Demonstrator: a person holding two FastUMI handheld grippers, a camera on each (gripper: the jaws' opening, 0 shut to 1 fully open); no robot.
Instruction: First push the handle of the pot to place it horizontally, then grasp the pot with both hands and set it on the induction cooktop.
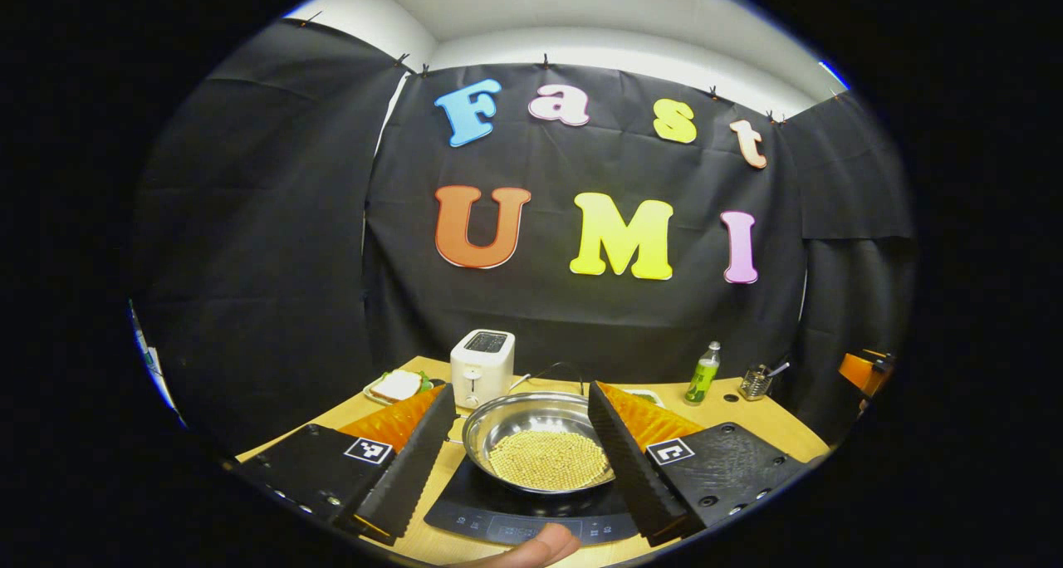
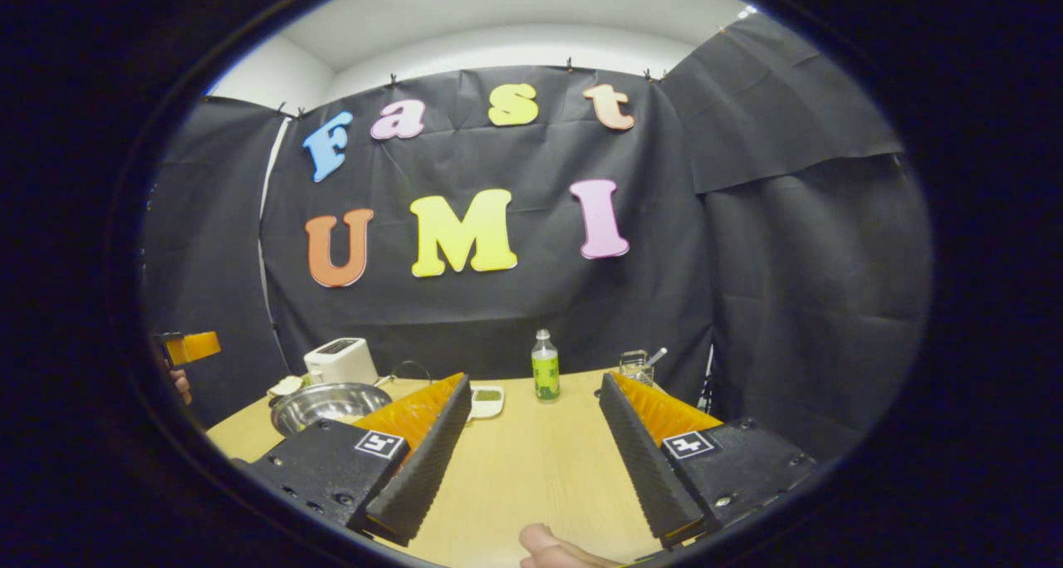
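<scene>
- Spanning the booth floor: pale wooden tabletop, smooth.
- Flat black induction cooktop near its front edge.
- Round shiny steel pot of yellow grains, seated on cooktop.
- Left gripper, ridged fingers apart, flanking pot.
- Right gripper, fingers apart, empty.

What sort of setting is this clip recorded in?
Likely a staged kitchen mock-up inside a cloth-walled booth, not a real kitchen: a wooden table carries an induction cooktop with a steel pot on it and a white toaster, backed by black cloth.
</scene>
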